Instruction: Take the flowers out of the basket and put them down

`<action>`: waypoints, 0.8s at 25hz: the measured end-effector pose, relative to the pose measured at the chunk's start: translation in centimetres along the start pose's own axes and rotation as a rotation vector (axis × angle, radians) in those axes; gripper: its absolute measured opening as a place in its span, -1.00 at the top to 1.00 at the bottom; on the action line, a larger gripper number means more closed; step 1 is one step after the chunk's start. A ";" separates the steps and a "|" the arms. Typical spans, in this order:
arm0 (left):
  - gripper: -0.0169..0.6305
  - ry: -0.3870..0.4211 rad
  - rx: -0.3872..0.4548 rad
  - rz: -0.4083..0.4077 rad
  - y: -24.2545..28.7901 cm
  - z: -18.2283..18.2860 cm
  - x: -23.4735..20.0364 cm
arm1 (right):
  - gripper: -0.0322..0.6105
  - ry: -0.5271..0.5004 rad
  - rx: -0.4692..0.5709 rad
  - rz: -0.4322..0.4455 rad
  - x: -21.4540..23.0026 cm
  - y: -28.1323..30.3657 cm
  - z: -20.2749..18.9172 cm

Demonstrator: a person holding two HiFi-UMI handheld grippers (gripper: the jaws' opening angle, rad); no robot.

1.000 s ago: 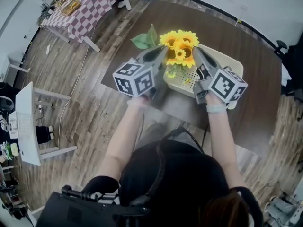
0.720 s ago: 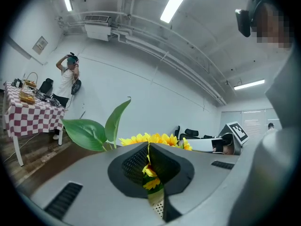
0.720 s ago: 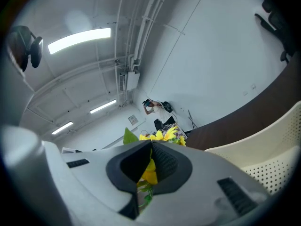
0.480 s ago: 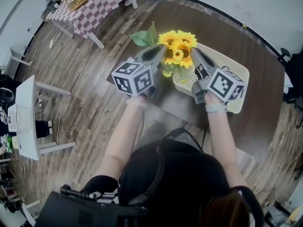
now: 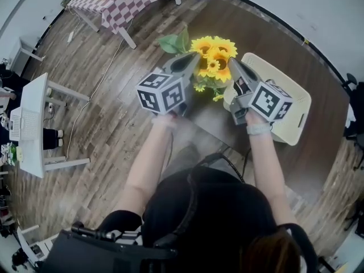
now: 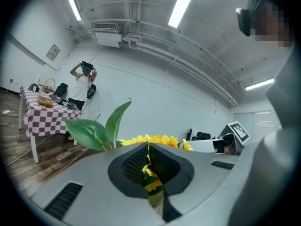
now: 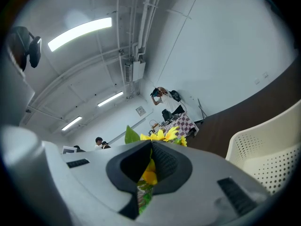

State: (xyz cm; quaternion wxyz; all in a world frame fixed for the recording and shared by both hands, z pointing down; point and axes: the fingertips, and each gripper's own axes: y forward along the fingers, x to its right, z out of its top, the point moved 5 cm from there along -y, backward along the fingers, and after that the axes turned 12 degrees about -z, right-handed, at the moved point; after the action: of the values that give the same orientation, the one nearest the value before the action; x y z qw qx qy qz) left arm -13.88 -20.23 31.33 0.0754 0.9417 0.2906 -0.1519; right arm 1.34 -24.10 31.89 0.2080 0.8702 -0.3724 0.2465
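Since a second earlier we'd swung the flowers (image 5: 213,53) left, out of the basket (image 5: 296,104) and clear of its rim. Nearest us, the left gripper (image 5: 195,64) and right gripper (image 5: 233,66) were each clamped on the flowers from opposite sides, which kept the bunch upright. It hung over the left side of the dark table (image 5: 267,33), basket just to its right.

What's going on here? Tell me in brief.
A person holds a gripper in each hand. The left gripper and the right gripper are both clamped on one bunch of sunflowers, pinching it from either side. The bunch is up in the air, to the left of the cream basket on the dark table in the head view. It has not been put down yet.
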 end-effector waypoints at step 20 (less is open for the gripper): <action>0.93 -0.056 0.011 0.119 -7.7 -2.2 -6.6 | 0.89 0.015 -0.109 0.062 -4.0 6.8 -6.7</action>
State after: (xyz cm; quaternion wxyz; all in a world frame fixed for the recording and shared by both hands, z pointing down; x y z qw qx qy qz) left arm -22.97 -16.86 35.15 0.0871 0.9531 0.2310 -0.1750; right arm -7.98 -22.57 36.12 0.2501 0.8438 -0.4105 0.2386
